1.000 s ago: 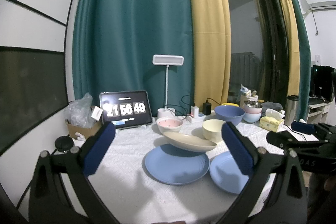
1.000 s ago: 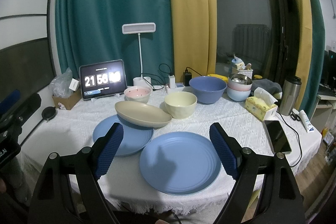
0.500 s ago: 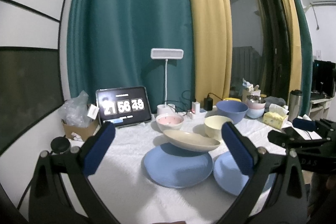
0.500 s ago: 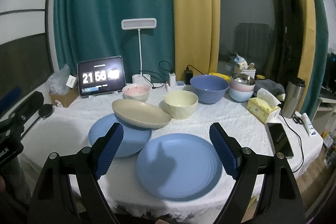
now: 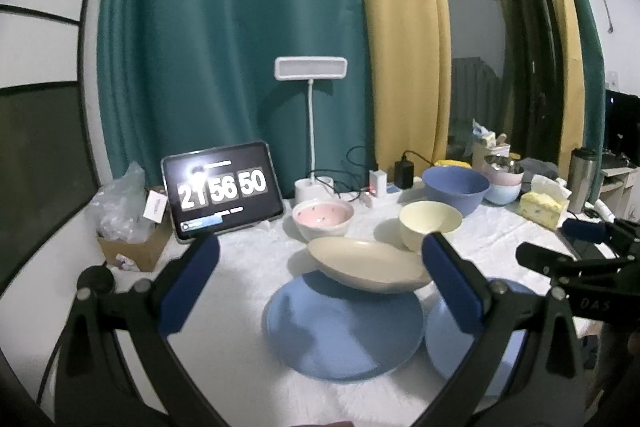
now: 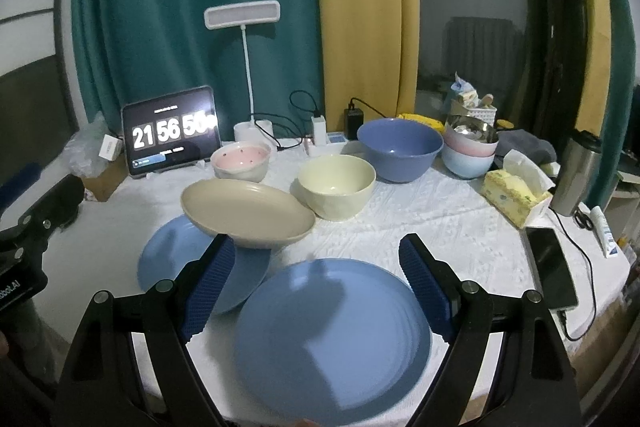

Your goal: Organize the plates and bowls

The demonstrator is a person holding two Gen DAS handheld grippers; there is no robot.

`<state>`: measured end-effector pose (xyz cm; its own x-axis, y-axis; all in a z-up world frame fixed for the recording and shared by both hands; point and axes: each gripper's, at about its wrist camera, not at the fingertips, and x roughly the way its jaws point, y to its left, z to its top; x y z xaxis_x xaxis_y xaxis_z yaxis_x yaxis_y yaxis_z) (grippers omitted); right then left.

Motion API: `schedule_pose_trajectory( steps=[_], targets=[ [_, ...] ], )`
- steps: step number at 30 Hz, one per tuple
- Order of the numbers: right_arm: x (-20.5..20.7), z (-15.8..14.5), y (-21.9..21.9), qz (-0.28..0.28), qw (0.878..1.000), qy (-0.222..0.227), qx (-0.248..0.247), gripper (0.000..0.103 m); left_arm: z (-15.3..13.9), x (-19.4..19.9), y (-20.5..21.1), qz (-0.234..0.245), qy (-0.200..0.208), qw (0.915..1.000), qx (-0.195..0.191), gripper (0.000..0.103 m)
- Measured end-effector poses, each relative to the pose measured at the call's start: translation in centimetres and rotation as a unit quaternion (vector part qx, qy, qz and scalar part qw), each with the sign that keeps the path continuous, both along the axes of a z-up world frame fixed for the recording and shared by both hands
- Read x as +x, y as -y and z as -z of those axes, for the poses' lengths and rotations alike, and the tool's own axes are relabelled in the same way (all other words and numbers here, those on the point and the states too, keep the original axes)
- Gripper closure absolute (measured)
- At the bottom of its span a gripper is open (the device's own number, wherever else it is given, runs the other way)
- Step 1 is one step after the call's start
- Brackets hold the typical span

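Both grippers have black frames, silver screws and ribbed blue pads (image 6: pixel 208 283).

A white-clothed table (image 6: pixel 440 227) carries two blue plates (image 6: pixel 332 339). Behind them sit bowls (image 6: pixel 336 185). Behind the bowls stands a clock tablet (image 6: pixel 172 135).

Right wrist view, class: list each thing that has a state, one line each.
Left tool: open, empty.
Right tool: open, empty.
Beige oval plate: tilted, resting on the left blue round plate.
Black tablet clock: on.
White desk lamp: off.
Cream bowl: upright, empty.
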<state>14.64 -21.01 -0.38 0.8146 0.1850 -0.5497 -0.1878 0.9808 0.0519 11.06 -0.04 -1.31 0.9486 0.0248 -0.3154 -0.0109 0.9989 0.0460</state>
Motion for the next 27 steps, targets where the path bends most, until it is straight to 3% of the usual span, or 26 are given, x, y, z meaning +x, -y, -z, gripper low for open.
schedule_pose_trajectory(
  steps=[17,27],
  targets=[
    [7.6,3.7,-0.5,0.002,0.998,-0.065,0.005,0.016,2.6,8.2,-0.7,-0.004,-0.058,0.9983,0.010,0.002],
    [12.3,7.3,-1.2,-0.002,0.992,-0.125,0.015,0.016,5.1,13.1,-1.3,0.000,-0.099,0.9950,0.008,0.002]
  ],
)
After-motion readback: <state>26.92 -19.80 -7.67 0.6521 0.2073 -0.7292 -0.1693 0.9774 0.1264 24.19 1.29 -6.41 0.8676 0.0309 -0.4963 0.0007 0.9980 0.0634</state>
